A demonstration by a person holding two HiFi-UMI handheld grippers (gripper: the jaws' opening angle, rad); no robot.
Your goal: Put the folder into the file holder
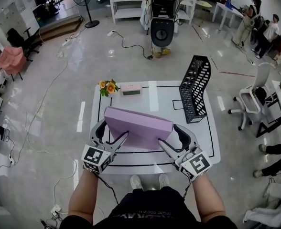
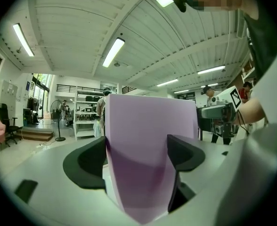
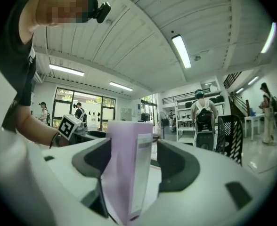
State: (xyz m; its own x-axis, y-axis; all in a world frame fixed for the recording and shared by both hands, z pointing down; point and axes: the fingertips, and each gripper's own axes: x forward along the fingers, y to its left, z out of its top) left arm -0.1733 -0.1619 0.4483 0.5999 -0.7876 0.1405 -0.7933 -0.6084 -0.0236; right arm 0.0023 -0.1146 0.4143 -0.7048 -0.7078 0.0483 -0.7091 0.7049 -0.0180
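Folder (image 3: pixel 116 173) label (image 3: pixel 141 173) only beside right claw (image 3: pixel 129 160)

The folder (image 1: pixel 138 127) is covering the table (image 1: pixel 205 142) middle beneath it; the pink box (image 1: pixel 131 90) panel beyond the folder is showing too small to read.

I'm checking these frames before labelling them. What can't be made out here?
- Head view: the table under the purple folder is hidden by it.
- Head view: the display of the pink box is too small to read.
- Right gripper view: the base of the file holder is hidden behind the right gripper.
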